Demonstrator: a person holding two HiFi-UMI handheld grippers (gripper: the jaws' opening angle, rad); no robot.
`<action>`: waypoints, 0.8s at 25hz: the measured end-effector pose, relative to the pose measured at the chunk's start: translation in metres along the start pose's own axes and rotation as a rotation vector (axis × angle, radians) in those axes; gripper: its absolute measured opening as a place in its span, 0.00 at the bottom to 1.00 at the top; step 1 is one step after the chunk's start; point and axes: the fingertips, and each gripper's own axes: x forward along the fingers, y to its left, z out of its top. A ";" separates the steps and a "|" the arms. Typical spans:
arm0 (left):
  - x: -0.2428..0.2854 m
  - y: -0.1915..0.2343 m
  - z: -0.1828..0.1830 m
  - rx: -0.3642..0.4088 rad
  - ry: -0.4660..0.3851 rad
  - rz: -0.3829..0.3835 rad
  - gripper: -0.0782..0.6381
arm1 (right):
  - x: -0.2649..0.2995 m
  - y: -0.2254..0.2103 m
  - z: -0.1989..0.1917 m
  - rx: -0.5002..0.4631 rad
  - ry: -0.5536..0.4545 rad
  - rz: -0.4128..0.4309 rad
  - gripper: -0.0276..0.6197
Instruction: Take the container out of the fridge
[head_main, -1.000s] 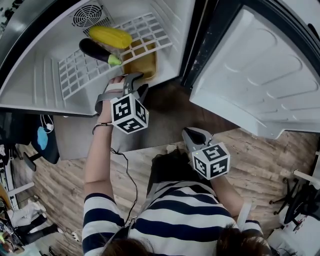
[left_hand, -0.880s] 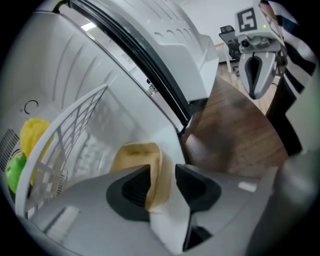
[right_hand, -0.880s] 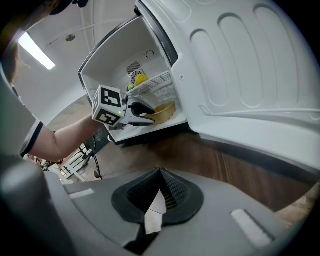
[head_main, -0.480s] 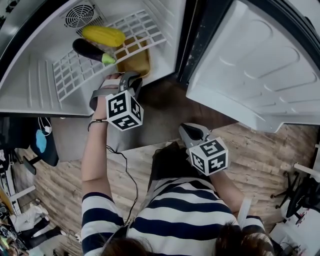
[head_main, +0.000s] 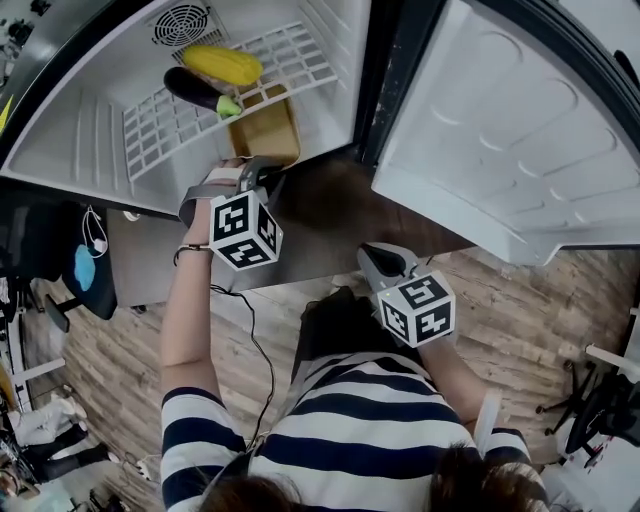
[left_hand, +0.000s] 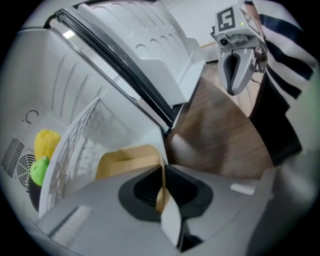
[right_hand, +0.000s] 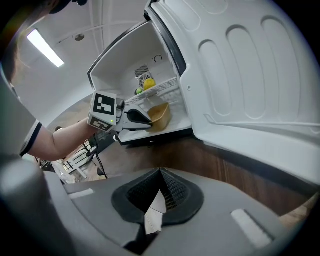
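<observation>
A shallow tan container (head_main: 265, 128) lies on the fridge floor at the front edge, half under the white wire shelf (head_main: 160, 130). My left gripper (head_main: 268, 170) is shut on its near rim; in the left gripper view the thin tan wall (left_hand: 127, 160) runs between the closed jaws (left_hand: 161, 192). The right gripper view shows the same grip from the side, container (right_hand: 159, 114) and left gripper (right_hand: 137, 118). My right gripper (head_main: 378, 262) hangs lower, away from the fridge, its jaws (right_hand: 159, 187) shut on nothing.
A yellow corn cob (head_main: 222, 64) and a dark eggplant (head_main: 200, 92) lie on the wire shelf above the container. The fridge door (head_main: 500, 130) stands wide open at the right. A round fan vent (head_main: 182, 24) sits in the back wall. Wooden floor lies below.
The left gripper has drawn back a little and the container has slid with it out from under the wire shelf. The right gripper has barely moved.
</observation>
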 end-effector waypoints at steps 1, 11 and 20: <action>-0.004 -0.004 0.000 -0.005 0.004 0.000 0.11 | -0.002 0.001 0.001 -0.007 -0.003 0.007 0.03; -0.045 -0.047 0.018 -0.056 0.039 0.000 0.11 | -0.032 0.007 -0.006 -0.055 -0.019 0.069 0.03; -0.081 -0.078 0.037 -0.104 0.058 0.011 0.11 | -0.053 0.016 -0.006 -0.103 -0.036 0.120 0.03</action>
